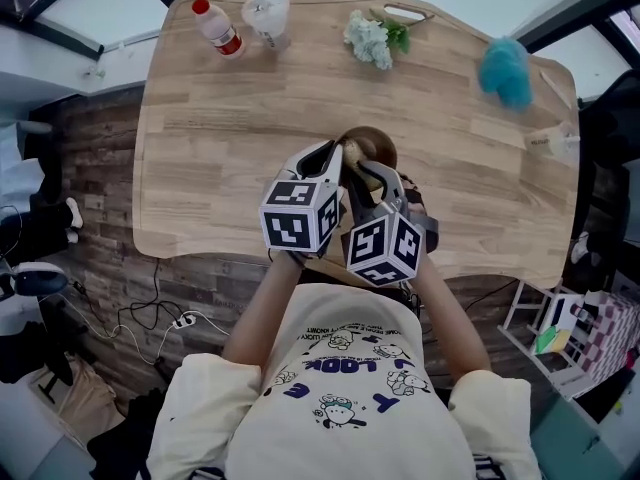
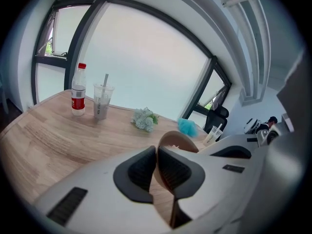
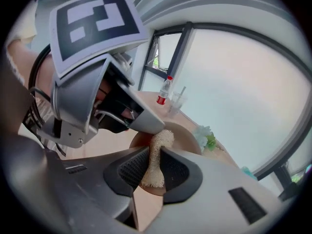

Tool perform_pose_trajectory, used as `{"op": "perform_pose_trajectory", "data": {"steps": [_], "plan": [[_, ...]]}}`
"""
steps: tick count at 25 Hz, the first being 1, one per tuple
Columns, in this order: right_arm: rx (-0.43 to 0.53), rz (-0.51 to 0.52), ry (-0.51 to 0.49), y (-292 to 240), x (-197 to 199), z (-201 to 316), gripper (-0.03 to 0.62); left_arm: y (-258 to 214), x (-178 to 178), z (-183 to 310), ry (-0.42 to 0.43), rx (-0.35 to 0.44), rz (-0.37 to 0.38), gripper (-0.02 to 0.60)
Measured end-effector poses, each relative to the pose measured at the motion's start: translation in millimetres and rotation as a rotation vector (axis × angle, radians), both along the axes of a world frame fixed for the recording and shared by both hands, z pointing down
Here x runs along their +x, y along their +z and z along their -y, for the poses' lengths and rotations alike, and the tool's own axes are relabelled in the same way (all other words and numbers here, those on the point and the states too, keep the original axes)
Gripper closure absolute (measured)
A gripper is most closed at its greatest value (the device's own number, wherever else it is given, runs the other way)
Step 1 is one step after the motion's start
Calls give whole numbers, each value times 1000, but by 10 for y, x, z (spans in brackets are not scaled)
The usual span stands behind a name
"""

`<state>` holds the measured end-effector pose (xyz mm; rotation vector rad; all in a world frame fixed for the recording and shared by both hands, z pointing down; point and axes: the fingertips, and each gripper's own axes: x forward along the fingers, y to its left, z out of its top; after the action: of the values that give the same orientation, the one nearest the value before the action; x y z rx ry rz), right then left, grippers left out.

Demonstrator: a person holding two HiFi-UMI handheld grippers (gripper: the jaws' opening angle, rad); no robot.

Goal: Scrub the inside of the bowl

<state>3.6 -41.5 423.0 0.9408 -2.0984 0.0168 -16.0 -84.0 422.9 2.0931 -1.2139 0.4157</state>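
A brown wooden bowl (image 1: pixel 372 144) sits tilted near the front middle of the wooden table (image 1: pixel 210 148). My left gripper (image 1: pixel 337 160) is shut on the bowl's near rim (image 2: pixel 175 140), with the thin wall pinched between its dark pads. My right gripper (image 3: pixel 155 156) is shut on a pale, coarse sponge (image 3: pixel 162 138). The sponge's tip reaches into the bowl (image 3: pixel 190 136), right beside the left gripper (image 3: pixel 139 121). In the head view the right gripper (image 1: pixel 372 175) sits close to the left one, and both marker cubes hide much of the bowl.
Along the table's far edge stand a red-capped bottle (image 1: pixel 218 26), a clear plastic cup with a straw (image 1: pixel 267 16), a pale flower bunch (image 1: pixel 372 38) and a blue puff (image 1: pixel 505 71). A small container (image 1: pixel 555 140) sits at the right edge.
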Motion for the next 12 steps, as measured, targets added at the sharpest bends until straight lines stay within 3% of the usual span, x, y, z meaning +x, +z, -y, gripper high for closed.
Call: {"op": "perform_pose_trajectory", "data": {"steps": [4,6,12], "plan": [[-61,119,103,-61,-38,21,510,-50,-43,25,-31,22,-2,532],[-67,127,128,-59,-23,22,511,-59,-48,12,-37,18,-10,532],[75,-85,48,-15,151,74,513,-34,-33,-35,-23,-6,-35,532]]}}
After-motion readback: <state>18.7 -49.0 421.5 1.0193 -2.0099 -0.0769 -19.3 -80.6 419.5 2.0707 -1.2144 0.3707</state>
